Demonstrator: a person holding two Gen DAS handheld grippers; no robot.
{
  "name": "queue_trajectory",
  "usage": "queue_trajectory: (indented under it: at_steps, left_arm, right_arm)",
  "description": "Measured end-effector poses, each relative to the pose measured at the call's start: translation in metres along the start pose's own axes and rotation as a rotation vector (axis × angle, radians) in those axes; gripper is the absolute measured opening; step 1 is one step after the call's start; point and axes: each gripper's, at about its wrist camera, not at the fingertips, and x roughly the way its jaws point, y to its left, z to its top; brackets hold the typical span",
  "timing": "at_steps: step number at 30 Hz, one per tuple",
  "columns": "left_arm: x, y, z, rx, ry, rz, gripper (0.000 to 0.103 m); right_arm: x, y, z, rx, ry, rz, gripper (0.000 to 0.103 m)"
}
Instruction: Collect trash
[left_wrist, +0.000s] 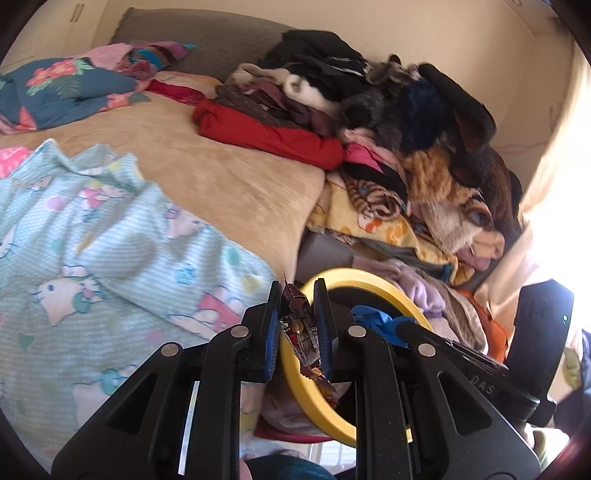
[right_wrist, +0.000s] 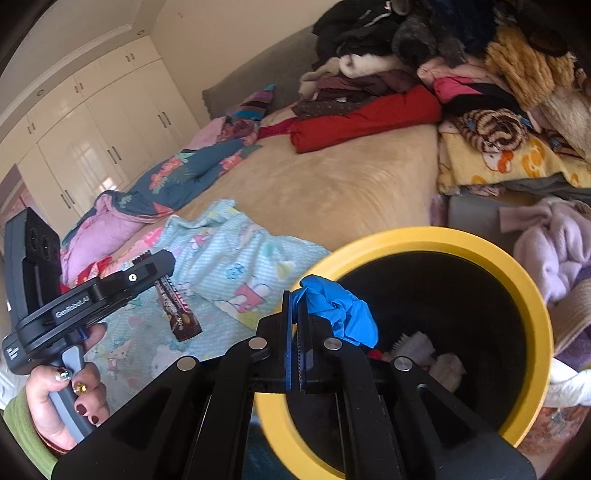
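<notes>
left gripper clamping a crumpled snack wrapper, pads pressing on both its sides, one end sticking up above the fingertips and the other hanging below. in the right view, the same wrapper showing as a dark brown bar pack dangling under the left gripper, over the light blue cartoon blanket on the bed. a hand with dark red nails and a green sleeve gripping the handle of that tool.

right gripper pressed together on a blue glove, pinching it at one edge, the rest bunching out to the right, just above the yellow rim of the bin. glove hanging over the near-left part of the opening, inside the ring as seen from above. lying at the dark bottom of the bin: some white crumpled paper and a small red bit.

in the left view, bin standing just behind the fingers, beside the bed edge, with the glove seen blue over its opening. wrapper not yet over the opening, being to the left of the rim.

piling on the far side of the bed: a clothes heap, with a red cloth in front. white wardrobe along the wall.
</notes>
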Motion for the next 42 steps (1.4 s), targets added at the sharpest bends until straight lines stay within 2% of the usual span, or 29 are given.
queue_trajectory:
  at_steps: [5, 7, 8, 9, 11, 13, 14, 15, 17, 18, 21, 23, 26, 31, 36, 42]
  left_arm:
    - [0.019, -0.027, -0.007, 0.049, 0.041, -0.020, 0.012]
    - [0.026, -0.036, -0.009, 0.065, 0.054, -0.027, 0.012]
    - [0.031, -0.042, -0.011, 0.074, 0.065, -0.030, 0.012]
    - [0.035, -0.046, -0.012, 0.076, 0.076, -0.035, 0.012]
    - [0.042, -0.052, -0.014, 0.082, 0.089, -0.035, 0.015]
    - [0.046, -0.056, -0.016, 0.094, 0.100, -0.039, 0.030]
    - [0.047, -0.058, -0.017, 0.098, 0.104, -0.040, 0.035]
    - [0.046, -0.058, -0.018, 0.101, 0.102, -0.039, 0.046]
    - [0.043, -0.058, -0.020, 0.107, 0.091, -0.024, 0.060]
    - [0.040, -0.057, -0.021, 0.103, 0.083, -0.009, 0.068]
    - [0.029, -0.052, -0.022, 0.097, 0.062, 0.024, 0.084]
    - [0.017, -0.047, -0.025, 0.108, 0.033, 0.058, 0.092]
    - [-0.002, -0.038, -0.026, 0.107, -0.012, 0.113, 0.092]
    - [-0.046, -0.019, -0.027, 0.096, -0.110, 0.213, 0.092]
    - [-0.082, 0.002, -0.034, 0.087, -0.173, 0.288, 0.092]
    - [-0.115, 0.018, -0.049, 0.119, -0.225, 0.359, 0.092]
  right_arm:
    - [-0.005, -0.029, -0.009, 0.058, 0.057, -0.039, 0.004]
    - [-0.009, -0.038, -0.012, 0.077, 0.071, -0.045, 0.009]
    - [-0.013, -0.043, -0.013, 0.085, 0.068, -0.061, 0.020]
    - [-0.017, -0.045, -0.014, 0.092, 0.061, -0.069, 0.038]
    - [-0.026, -0.050, -0.013, 0.106, 0.038, -0.076, 0.052]
    - [-0.035, -0.053, -0.012, 0.107, 0.020, -0.086, 0.055]
    - [-0.041, -0.054, -0.012, 0.104, 0.011, -0.093, 0.060]
    - [-0.044, -0.056, -0.011, 0.104, 0.002, -0.099, 0.066]
    - [-0.051, -0.056, -0.011, 0.096, -0.016, -0.104, 0.071]
    - [-0.056, -0.055, -0.011, 0.087, -0.029, -0.111, 0.076]
    - [-0.065, -0.047, -0.012, 0.059, -0.069, -0.125, 0.087]
    - [-0.068, -0.039, -0.013, 0.031, -0.097, -0.132, 0.090]
    - [-0.070, -0.020, -0.017, -0.012, -0.146, -0.143, 0.096]
    - [-0.074, 0.013, -0.024, -0.099, -0.241, -0.144, 0.096]
    - [-0.080, 0.047, -0.035, -0.177, -0.354, -0.145, 0.097]
    - [-0.085, 0.077, -0.052, -0.263, -0.431, -0.147, 0.097]
